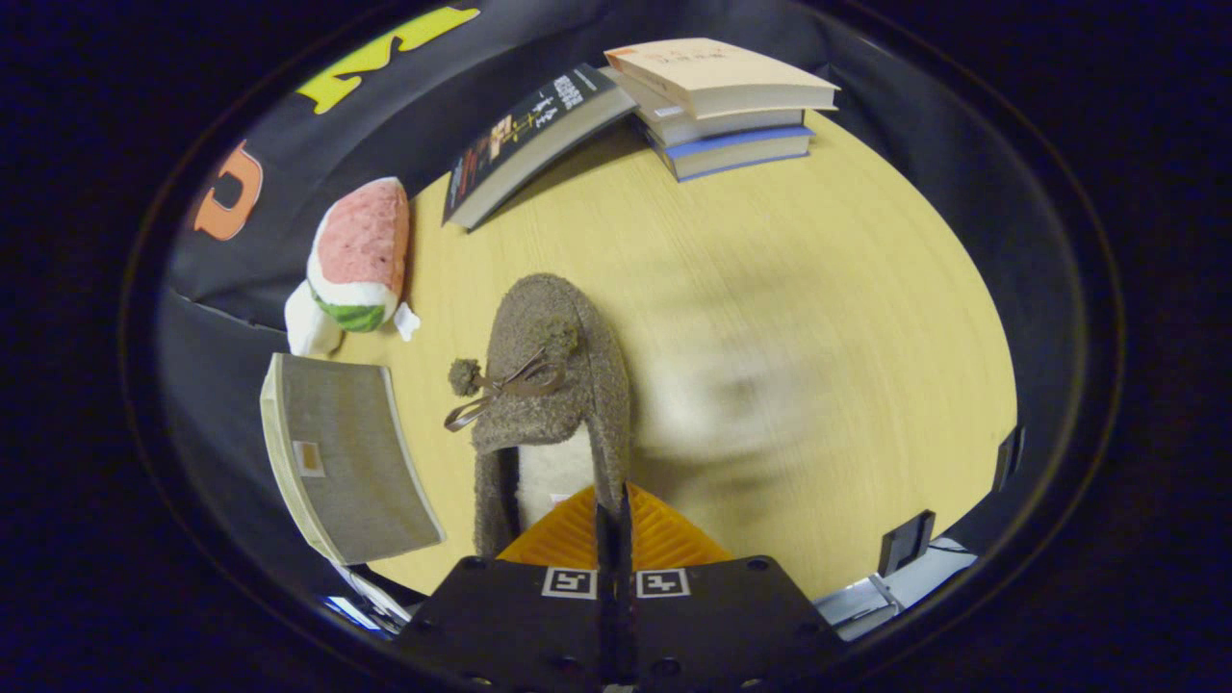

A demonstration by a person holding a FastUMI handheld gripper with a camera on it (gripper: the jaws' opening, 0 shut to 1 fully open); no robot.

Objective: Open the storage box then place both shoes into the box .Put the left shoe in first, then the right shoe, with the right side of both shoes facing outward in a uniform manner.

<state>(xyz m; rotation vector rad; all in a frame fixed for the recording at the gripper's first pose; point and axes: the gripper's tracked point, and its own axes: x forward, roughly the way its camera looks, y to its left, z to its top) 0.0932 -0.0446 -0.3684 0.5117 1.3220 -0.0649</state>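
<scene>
1. I see one slipper point(553, 385): brown fuzzy upper, cream fleece lining, a thin brown bow with a pom-pom on the vamp.
2. It sits upright with its toe pointing away from me, its heel rim pinched between the closed gripper point(613, 525) fingers.
3. I see the grey fabric storage box point(346, 462), lid closed, left of the slipper on the counter point(818, 318).

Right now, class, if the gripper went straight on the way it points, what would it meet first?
The gripper is shut on the brown slipper's rim, so nothing lies nearer. Beyond its toe, bare table probably follows.
</scene>
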